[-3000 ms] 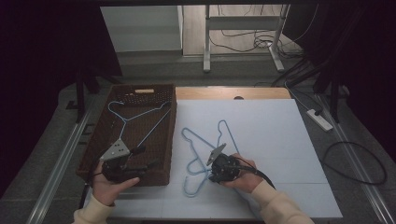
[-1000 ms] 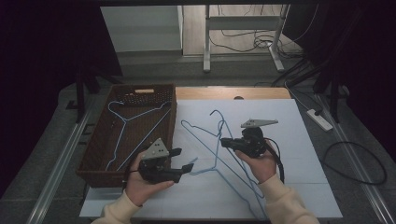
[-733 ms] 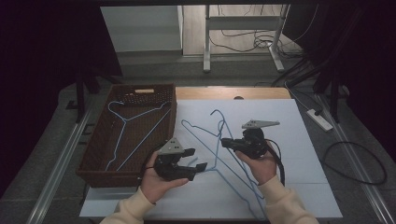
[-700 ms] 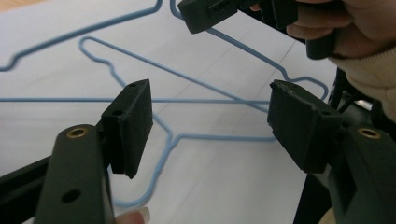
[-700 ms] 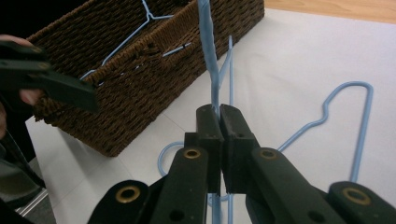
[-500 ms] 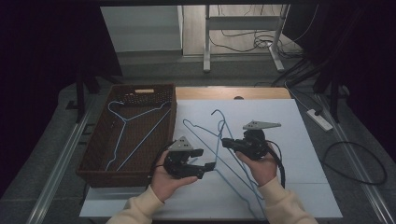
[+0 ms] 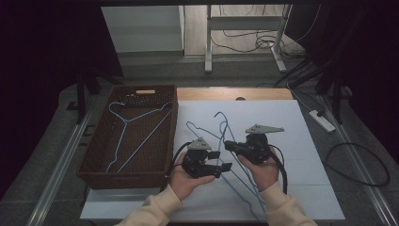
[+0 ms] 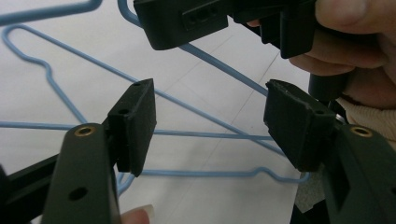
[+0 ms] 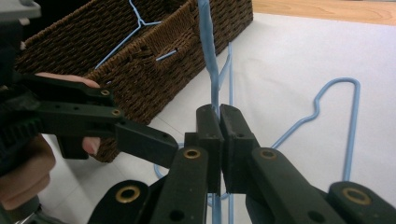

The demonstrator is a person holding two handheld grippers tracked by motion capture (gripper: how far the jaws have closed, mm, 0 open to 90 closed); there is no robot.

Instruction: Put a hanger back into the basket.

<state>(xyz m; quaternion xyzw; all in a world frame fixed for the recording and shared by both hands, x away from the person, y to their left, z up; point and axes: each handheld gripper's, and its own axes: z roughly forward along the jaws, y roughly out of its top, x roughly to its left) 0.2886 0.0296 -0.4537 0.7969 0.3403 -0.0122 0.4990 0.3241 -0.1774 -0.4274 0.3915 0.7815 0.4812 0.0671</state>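
My right gripper (image 7: 229,144) (image 9: 219,112) is shut on the wire of a blue hanger (image 7: 223,128) (image 9: 208,51), holding it tilted up off the white sheet (image 7: 291,141). A second blue hanger (image 7: 195,128) (image 9: 348,116) lies flat on the sheet. My left gripper (image 7: 220,160) (image 8: 210,107) sits just left of the right one, pointing at it. Its jaws have just been closing a little and still stand apart, with nothing pressed between the pads (image 8: 137,116). Hanger wires (image 8: 205,134) lie beyond the gap.
A brown woven basket (image 7: 94,160) (image 9: 70,46) stands on the left with another blue hanger (image 7: 136,127) (image 9: 135,23) inside. A strip of bare wooden table (image 7: 263,94) runs behind the sheet. A power strip (image 7: 322,120) and cables lie on the floor to the right.
My left gripper has moved right, from beside the basket to just under the right gripper's jaws. The right gripper has stayed put with the hanger.
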